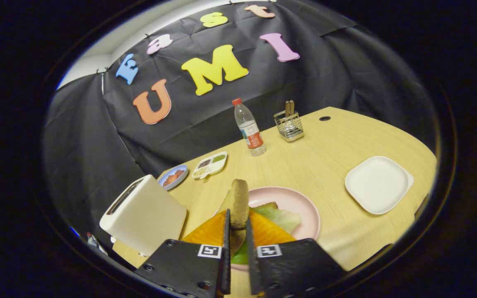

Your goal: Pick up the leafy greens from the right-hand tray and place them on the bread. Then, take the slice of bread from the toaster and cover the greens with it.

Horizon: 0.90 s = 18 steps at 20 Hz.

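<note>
Black cloth walls close off the booth behind a pale wooden bench (329, 157). Low over its near edge, the gripper (237, 231) is clamped on a slice of bread (238, 203), both fingers pressing its flat faces so the slice stands on edge, crust uppermost. Gripped this way it can be tipped flat when let go. It hangs directly above the pink plate (304, 207), where the leafy greens (280, 217) already lie spread over what seems to be the lower slice, a brownish corner showing at their far edge. So the covering step looks close to finished. The white toaster (145, 215) stands just left of the plate, within easy reach. The white square tray (377, 184), well to the right, has given up its greens. A water bottle (249, 128) and a wire utensil holder (289, 124) stand far back, out of the way.
</note>
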{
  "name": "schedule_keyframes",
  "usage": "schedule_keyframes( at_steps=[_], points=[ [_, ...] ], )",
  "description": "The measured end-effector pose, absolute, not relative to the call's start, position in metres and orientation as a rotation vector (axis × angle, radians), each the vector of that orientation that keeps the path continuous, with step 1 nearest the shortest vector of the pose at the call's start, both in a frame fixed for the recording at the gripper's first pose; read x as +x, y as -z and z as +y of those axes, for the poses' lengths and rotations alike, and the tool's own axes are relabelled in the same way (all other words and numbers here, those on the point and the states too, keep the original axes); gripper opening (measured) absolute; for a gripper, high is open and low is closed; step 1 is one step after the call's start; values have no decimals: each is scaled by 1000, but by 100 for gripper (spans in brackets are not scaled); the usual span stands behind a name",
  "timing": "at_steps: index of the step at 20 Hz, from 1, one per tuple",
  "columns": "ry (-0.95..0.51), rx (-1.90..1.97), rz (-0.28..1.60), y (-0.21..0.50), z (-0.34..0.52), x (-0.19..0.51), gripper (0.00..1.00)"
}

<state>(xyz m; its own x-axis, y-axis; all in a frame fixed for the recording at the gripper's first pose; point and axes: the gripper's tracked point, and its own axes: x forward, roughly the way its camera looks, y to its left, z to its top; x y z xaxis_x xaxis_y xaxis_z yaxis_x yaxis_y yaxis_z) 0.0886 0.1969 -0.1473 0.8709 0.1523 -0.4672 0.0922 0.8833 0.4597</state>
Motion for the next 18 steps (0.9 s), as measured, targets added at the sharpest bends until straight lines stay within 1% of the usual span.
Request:
schedule_keyframes(
  at_steps=[1, 3, 6, 9, 11, 12, 15, 16, 18],
  points=[
    [-33, 490, 529, 151, 195, 89, 22],
    [-39, 492, 561, 159, 190, 84, 24],
    [-29, 429, 594, 172, 181, 82, 42],
    [-3, 365, 580, 170, 166, 78, 59],
    [25, 330, 531, 161, 153, 79, 71],
    [32, 314, 502, 155, 148, 81, 75],
    [58, 244, 384, 125, 129, 81, 81],
    [68, 218, 340, 114, 122, 81, 88],
    [95, 176, 255, 90, 107, 79, 95]
  ],
)
